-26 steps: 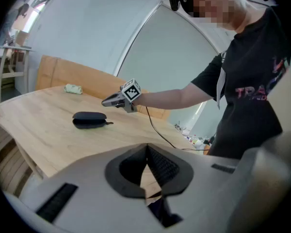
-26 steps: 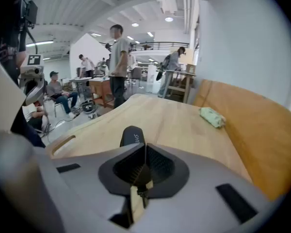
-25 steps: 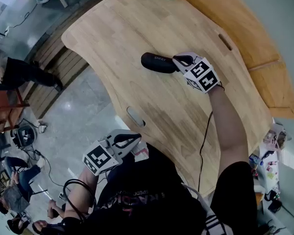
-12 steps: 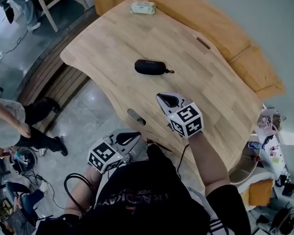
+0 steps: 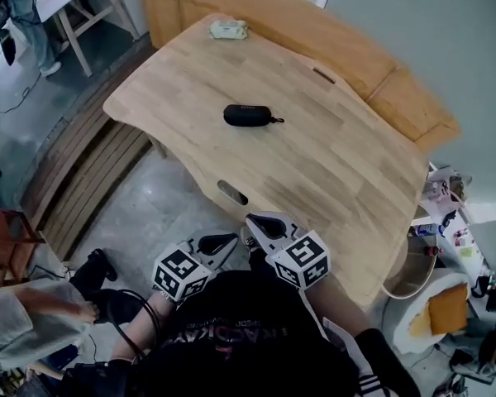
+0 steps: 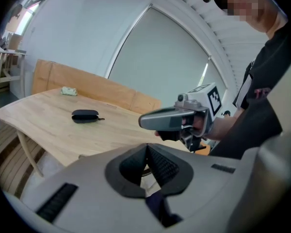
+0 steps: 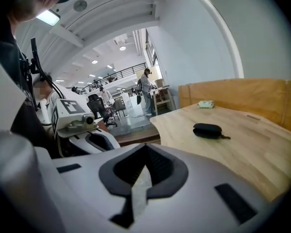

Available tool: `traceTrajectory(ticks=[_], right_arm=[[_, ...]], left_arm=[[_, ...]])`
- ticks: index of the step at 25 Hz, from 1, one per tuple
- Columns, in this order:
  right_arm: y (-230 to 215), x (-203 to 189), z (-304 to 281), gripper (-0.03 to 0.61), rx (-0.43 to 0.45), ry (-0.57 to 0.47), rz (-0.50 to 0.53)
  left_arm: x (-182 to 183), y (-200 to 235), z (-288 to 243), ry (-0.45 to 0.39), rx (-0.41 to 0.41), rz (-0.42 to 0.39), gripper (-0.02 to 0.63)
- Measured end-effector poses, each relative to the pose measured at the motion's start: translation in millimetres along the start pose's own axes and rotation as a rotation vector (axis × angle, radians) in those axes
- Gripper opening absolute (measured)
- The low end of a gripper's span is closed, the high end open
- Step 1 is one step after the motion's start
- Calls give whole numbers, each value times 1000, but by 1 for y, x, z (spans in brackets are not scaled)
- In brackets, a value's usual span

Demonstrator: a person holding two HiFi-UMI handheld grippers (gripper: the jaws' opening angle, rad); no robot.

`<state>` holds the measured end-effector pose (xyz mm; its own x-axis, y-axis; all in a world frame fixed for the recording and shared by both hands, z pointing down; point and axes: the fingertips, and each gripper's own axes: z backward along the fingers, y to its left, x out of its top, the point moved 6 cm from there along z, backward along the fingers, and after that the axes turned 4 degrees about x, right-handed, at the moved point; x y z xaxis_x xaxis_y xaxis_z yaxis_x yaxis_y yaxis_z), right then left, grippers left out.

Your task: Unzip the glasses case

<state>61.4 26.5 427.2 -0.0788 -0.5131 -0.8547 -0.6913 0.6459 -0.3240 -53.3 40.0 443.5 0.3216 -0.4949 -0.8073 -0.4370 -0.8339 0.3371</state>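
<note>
Plainly at rest, both tools. Leftmost, left gripper (image 5: 223, 241): tucked low against the torso, short of the table (image 5: 339, 172), jaws pressed together on nothing. Just beside it to the right, right gripper (image 5: 260, 223): likewise pressed together and empty, tip at the table's near edge. Probably held so for waiting rather than work, being well apart from the case (image 5: 248, 115).

Further out, near the table's middle: case lying flat, long side across, pull (image 5: 277, 121) sticking out at the right end. Lid down on base. Too small to tell whether zipped shut or already run open, so fits either a case waiting for the zip or one done and lying with its lid down.

Round about, from the left: a person (image 5: 33, 321) low on the floor, clear of the table. Near the grippers, a slot (image 5: 231, 193) cut through the tabletop. At the far edge, a pale green pack (image 5: 229, 29), well apart from the case. Beyond that, a wooden bench (image 5: 347, 44). Off to the right, past the table, clutter (image 5: 450, 213) on the floor. Between grippers and case, only bare wood; no obstacle on a straight reach.
</note>
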Motion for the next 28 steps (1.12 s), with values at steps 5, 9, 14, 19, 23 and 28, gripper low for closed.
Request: traceTrajectory(ticks=[5, 9, 14, 19, 23, 28], right_arm=[[44, -18, 7, 17, 3, -16, -18], [60, -30, 8, 17, -6, -33, -42], [68, -37, 9, 17, -11, -52, -82], [74, -37, 9, 17, -6, -56, -71], [77, -38, 10, 17, -3, -53, -62], [78, -38, 12, 15, 1, -45, -51]], left_arm=[[-10, -4, 16, -28, 16, -13, 12], [-18, -5, 28, -42, 27, -5, 12], [-23, -8, 36, -47, 31, -8, 12], [-26, -11, 41, -54, 37, -10, 12], [-27, -13, 43, -63, 40, -9, 12], [-27, -15, 44, -72, 42, -2, 12]])
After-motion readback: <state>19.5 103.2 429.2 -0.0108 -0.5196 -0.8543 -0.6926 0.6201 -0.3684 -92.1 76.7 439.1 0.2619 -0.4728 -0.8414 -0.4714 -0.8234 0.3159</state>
